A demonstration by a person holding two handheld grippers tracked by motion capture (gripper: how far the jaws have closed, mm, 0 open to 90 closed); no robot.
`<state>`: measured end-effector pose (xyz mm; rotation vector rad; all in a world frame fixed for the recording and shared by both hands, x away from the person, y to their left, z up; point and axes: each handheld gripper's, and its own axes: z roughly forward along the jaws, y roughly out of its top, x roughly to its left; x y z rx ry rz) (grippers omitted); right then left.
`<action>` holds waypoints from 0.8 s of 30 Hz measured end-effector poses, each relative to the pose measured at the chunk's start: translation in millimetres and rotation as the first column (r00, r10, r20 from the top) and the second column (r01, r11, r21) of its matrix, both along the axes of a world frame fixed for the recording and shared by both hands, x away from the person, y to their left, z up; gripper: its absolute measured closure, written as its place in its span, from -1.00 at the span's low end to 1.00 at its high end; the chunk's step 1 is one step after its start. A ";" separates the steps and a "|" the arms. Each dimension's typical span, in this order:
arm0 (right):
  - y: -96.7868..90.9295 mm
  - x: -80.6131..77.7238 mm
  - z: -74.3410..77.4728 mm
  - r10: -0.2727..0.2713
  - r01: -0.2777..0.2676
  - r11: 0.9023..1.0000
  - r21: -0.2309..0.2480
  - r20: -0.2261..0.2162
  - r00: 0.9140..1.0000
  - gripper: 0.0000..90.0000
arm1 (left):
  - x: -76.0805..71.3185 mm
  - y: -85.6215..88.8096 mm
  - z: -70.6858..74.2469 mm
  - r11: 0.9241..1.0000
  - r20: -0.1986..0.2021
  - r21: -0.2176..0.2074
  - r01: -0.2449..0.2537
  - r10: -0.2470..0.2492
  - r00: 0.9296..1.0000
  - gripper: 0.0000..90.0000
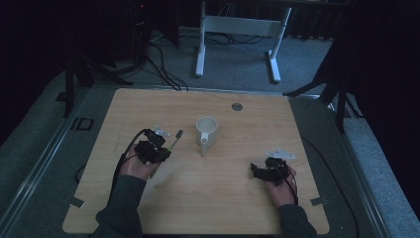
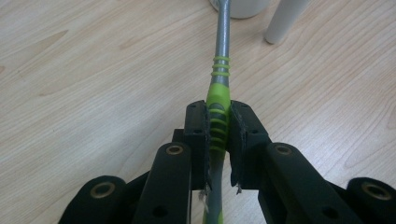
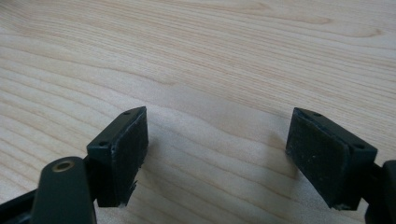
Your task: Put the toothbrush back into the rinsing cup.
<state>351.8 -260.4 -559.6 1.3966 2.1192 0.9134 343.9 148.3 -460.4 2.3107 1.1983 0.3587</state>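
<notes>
A toothbrush with a green and grey handle (image 2: 219, 100) is clamped between the pads of my left gripper (image 2: 218, 126), which is shut on it. From above, the toothbrush (image 1: 174, 140) sticks out of my left gripper (image 1: 161, 148) toward the white mug (image 1: 206, 131), its dark head up and to the right. The mug stands upright at the table's middle, its handle toward me. My right gripper (image 1: 255, 171) rests low over the wood at the right, its jaws wide apart with nothing between them (image 3: 217, 144).
The wooden table (image 1: 208, 198) has a small round grey cap (image 1: 236, 106) near its far edge. Tape marks sit at the near corners. Behind the table stand a white desk frame (image 1: 237, 29) and loose cables on the grey floor.
</notes>
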 end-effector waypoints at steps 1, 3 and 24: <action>0.0 0.0 0.0 0.000 0.000 1.000 0.000 0.000 1.000 -0.54 | 0.1 -0.3 -0.2 1.000 0.001 -0.002 0.001 -0.001 1.000 0.75; 0.0 0.0 0.0 0.000 0.000 1.000 0.000 0.000 1.000 -0.54 | 0.4 -0.8 -0.3 1.000 0.004 -0.003 0.002 -0.002 1.000 0.75; 0.1 0.0 0.0 -0.001 0.001 1.000 0.001 -0.001 1.000 -0.54 | -1.2 -4.7 3.6 0.999 0.051 -0.039 -0.013 0.015 0.999 0.75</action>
